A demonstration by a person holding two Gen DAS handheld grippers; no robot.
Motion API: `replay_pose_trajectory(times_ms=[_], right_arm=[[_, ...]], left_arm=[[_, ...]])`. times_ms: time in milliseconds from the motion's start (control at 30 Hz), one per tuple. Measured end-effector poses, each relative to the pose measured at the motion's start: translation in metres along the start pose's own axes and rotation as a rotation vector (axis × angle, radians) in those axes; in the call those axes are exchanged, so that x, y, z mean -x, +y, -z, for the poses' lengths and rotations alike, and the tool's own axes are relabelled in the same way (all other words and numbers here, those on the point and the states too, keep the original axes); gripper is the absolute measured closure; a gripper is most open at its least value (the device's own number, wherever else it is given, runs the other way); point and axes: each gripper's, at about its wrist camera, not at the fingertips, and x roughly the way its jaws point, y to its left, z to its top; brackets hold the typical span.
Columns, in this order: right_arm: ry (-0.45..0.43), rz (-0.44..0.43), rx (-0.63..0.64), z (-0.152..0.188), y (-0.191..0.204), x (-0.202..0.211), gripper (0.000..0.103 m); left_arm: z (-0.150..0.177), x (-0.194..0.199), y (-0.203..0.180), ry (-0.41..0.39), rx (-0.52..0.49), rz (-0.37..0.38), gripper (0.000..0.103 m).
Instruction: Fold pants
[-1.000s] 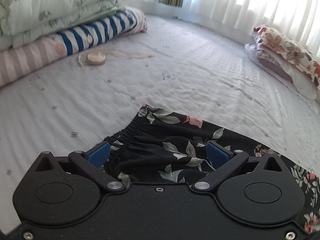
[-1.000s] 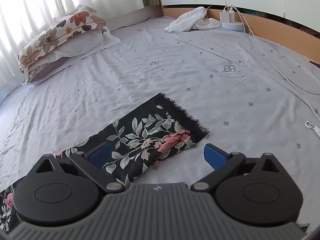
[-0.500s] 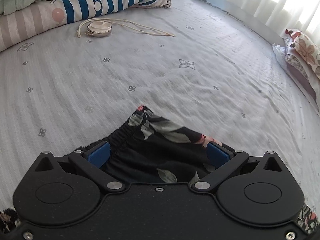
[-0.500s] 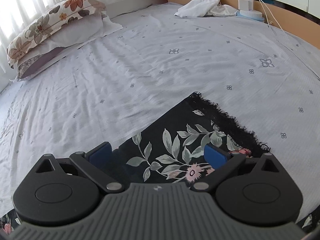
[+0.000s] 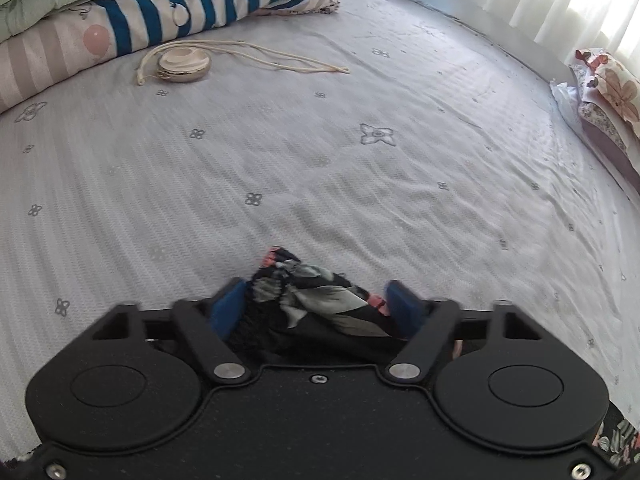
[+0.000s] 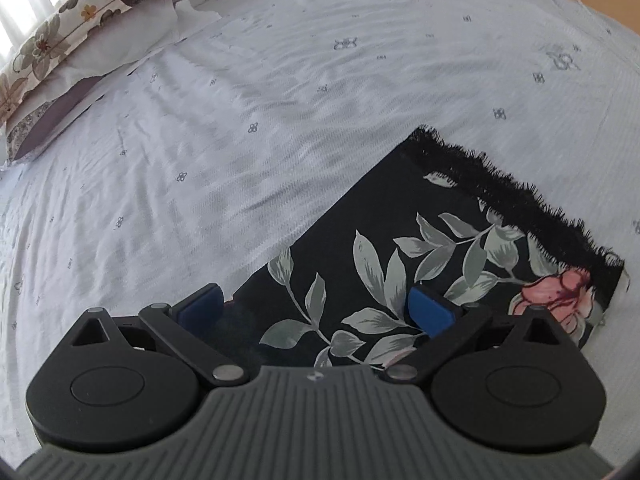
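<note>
Both grippers have dropped closer to the grey-sheeted bed [image 5: 320, 160]. The left gripper [image 5: 316, 304] fingers are closing around the black floral pants [image 6: 400, 248], now bunched; the right gripper [image 6: 316, 308] fingers stay spread over the flat fringed hem.

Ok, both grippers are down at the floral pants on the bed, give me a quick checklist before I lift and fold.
1. Left gripper has the bunched waistband of the black floral pants between its blue pads: ok, jaws closing.
2. Left grip firm: cannot tell.
3. Right gripper straddles the pant leg edge: ok.
4. Right gripper closed on cloth: not ok, open.
5. Fringed black hem lies flat: ok.
6. Grey patterned bedsheet ahead is free: ok.
</note>
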Motion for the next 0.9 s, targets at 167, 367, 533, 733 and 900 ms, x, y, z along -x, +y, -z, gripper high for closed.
replay_pose_trajectory(times_ms=[167, 367, 533, 733, 900], right_arm=[[0.003, -0.001, -0.085, -0.009, -0.003, -0.006, 0.0], [0.023, 0.092, -0.081, -0.017, 0.007, -0.017, 0.0], [-0.016, 0.143, -0.014, -0.007, 0.014, -0.018, 0.005], [-0.107, 0.233, 0.036, 0.0, 0.011, -0.002, 0.083], [-0.139, 0.09, 0.022, -0.001, -0.014, 0.02, 0.101]], left_arm=[[-0.002, 0.0, 0.012, -0.023, 0.013, -0.031, 0.078], [-0.002, -0.003, 0.024, -0.029, 0.036, 0.0, 0.082], [-0.001, -0.007, 0.032, -0.025, 0.041, 0.023, 0.082], [0.0, -0.003, 0.029, -0.041, 0.024, 0.005, 0.084], [0.009, 0.032, 0.015, -0.164, -0.077, 0.025, 0.089]])
